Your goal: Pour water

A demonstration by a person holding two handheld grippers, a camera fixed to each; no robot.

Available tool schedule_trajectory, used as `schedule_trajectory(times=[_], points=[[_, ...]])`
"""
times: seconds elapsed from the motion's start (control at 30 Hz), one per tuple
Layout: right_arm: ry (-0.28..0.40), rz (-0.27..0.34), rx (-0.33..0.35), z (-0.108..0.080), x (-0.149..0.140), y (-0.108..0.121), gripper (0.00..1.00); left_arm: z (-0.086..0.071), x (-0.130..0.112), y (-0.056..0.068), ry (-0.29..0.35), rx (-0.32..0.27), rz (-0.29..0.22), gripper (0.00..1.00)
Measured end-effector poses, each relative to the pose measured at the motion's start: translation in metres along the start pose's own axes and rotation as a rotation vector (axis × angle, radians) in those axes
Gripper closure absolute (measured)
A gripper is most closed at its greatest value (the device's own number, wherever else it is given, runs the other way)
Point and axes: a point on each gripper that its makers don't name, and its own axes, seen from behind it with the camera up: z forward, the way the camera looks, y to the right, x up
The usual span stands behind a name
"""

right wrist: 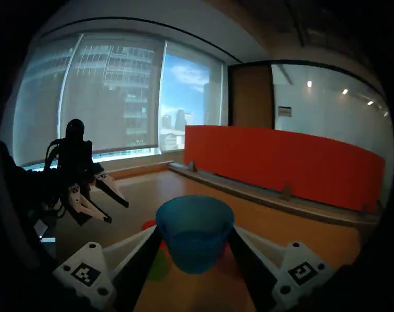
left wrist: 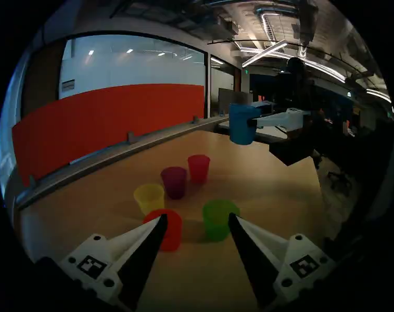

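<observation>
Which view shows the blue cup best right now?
The right gripper view: the blue cup is close up in the foreground, open rim and inside visible. The left gripper view shows it small, side-on, held aloft far off.

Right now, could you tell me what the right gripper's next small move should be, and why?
Probably lower the right gripper toward the small plastic cups: its blue plastic cup seems to hold water, upright, high above them.
</observation>
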Motion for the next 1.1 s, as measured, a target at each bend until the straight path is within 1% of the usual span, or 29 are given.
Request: schedule_trajectory(times=[0.17, 0.3, 0.57, 0.73, 0.9, 1.1], points=[[0.069, 0.018, 0.024, -0.003, 0.018, -0.004, 0.11, 0.001, 0.001, 0.002, 0.002, -0.007, 0.001, 0.14], [0.099, 0.019, 0.035, -0.006, 0.027, -0.005, 0.11, 0.002, 0.000, 0.002, 0.000, -0.006, 0.000, 0.14], [0.098, -0.026, 0.032, -0.007, 0.038, -0.007, 0.12, 0.003, 0.001, 0.003, 0.005, -0.009, -0.003, 0.14], [0.093, -0.033, 0.032, -0.006, 0.039, -0.007, 0.11, 0.004, 0.001, 0.005, 0.001, -0.016, -0.003, 0.14], [0.088, -0.037, 0.031, -0.005, 0.037, -0.007, 0.12, 0.006, -0.002, 0.010, -0.011, -0.031, 0.000, 0.14], [0.080, -0.042, 0.032, -0.004, 0.036, -0.007, 0.12, 0.015, -0.012, 0.017, -0.044, -0.050, 0.000, 0.14]])
